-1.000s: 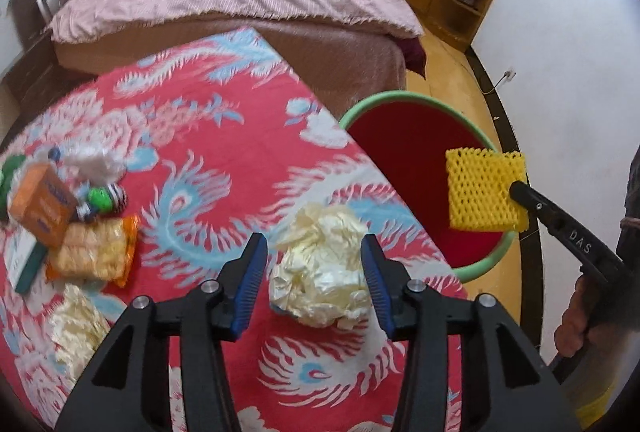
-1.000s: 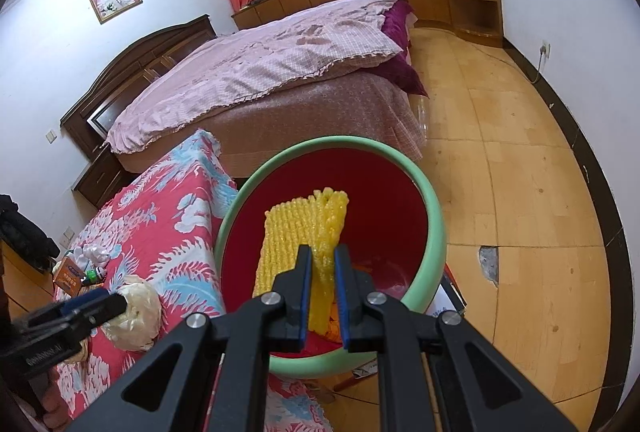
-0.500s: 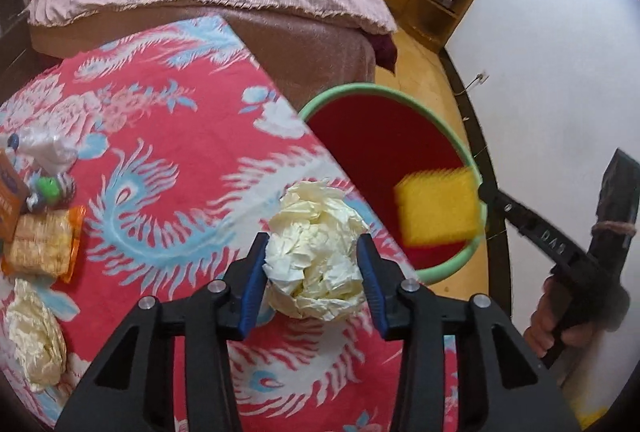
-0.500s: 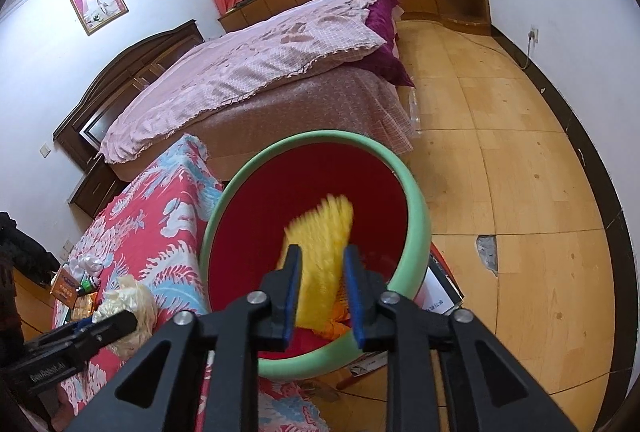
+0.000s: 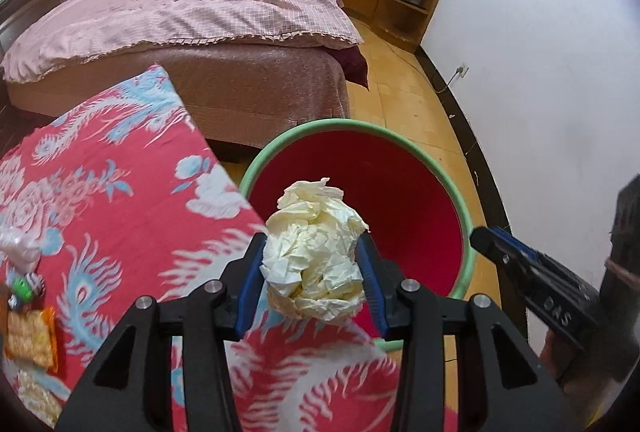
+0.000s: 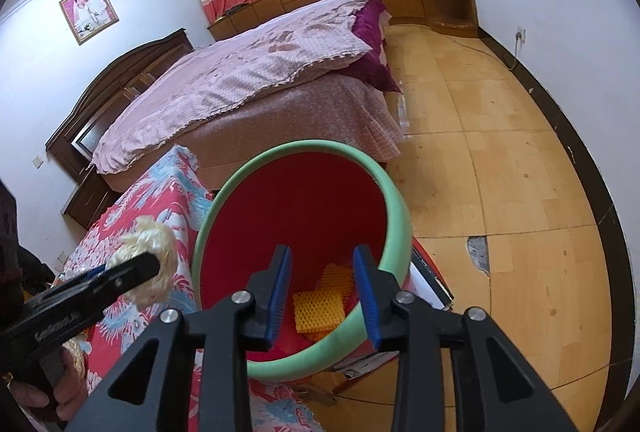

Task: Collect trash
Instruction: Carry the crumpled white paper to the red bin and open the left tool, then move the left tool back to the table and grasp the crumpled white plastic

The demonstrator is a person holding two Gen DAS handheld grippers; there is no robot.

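Crumpled cream paper ball is pinched between the blue pads of the left gripper, hanging right at the table edge where the red floral cloth ends. So what matters now: the red bin with the green rim sits just ahead and a bit right of it, lower down. Left is obviously the nearer hand. Right gripper is over the bin, jaws opening with nothing between them; the yellow foam net lies at the bottom.

The left gripper pinches a crumpled paper ball at the bucket's nine o'clock rim.
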